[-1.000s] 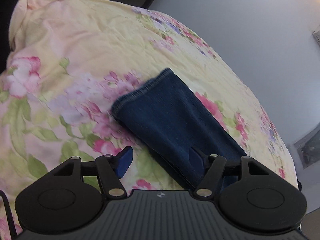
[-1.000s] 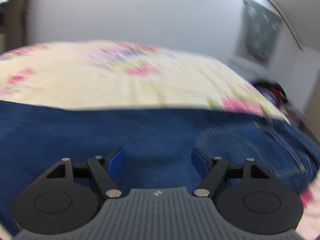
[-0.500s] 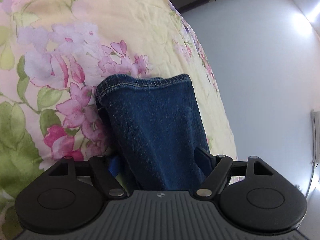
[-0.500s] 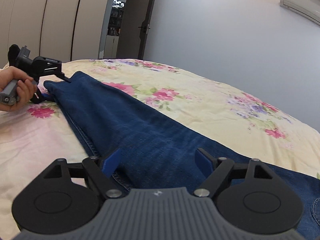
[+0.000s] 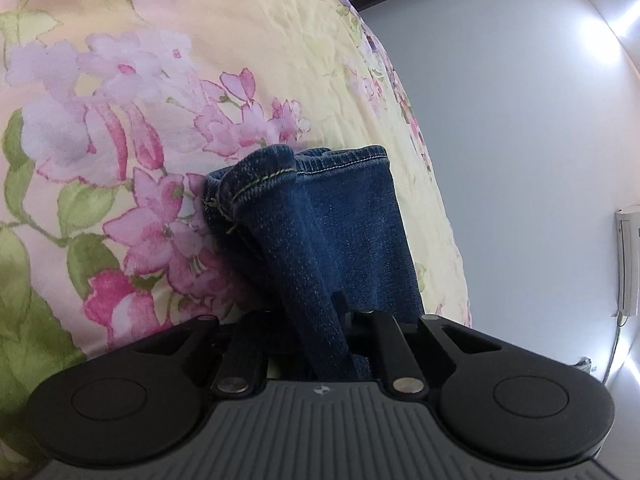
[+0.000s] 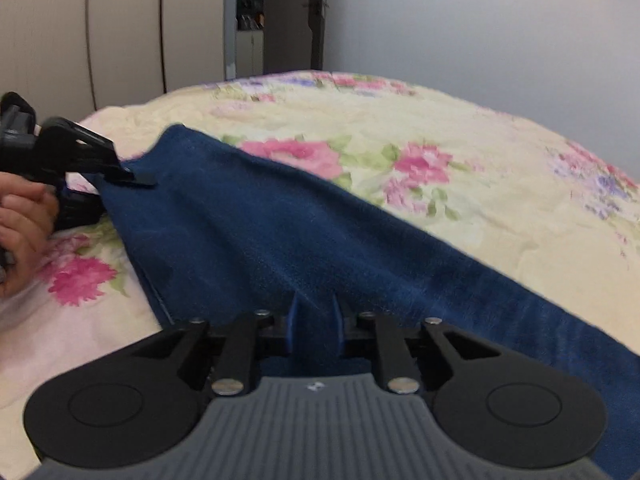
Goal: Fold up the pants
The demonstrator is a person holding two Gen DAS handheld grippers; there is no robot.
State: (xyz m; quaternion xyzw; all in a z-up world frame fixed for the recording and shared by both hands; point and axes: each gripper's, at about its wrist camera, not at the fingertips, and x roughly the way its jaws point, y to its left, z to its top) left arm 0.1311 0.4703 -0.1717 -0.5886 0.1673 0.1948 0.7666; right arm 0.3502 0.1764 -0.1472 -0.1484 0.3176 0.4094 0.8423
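Dark blue denim pants [image 6: 248, 232] lie stretched across a floral bed cover [image 6: 460, 208]. In the left wrist view the leg end [image 5: 352, 220] points away from me, its stitched hem [image 5: 256, 188] bunched up. My left gripper [image 5: 308, 316] is closing and pinches a ridge of denim just behind the hem. The right wrist view shows that same left gripper [image 6: 120, 176] at the far left, held by a hand [image 6: 24, 224], biting the leg's end. My right gripper [image 6: 315, 320] is closing too, with a fold of the leg squeezed between its blue pads [image 6: 294, 322].
The yellow bed cover with pink and purple flowers [image 5: 200, 60] spreads all round the pants. Pale wardrobe doors [image 6: 120, 28] and a dark doorway [image 6: 250, 16] stand behind the bed. A grey wall [image 6: 480, 20] runs along its far side, with an air conditioner [image 5: 628, 260] mounted on it.
Both grippers went from wide open to closed on denim. The left sank onto the hem, which bunched up. The right swung along the leg toward the hem end.
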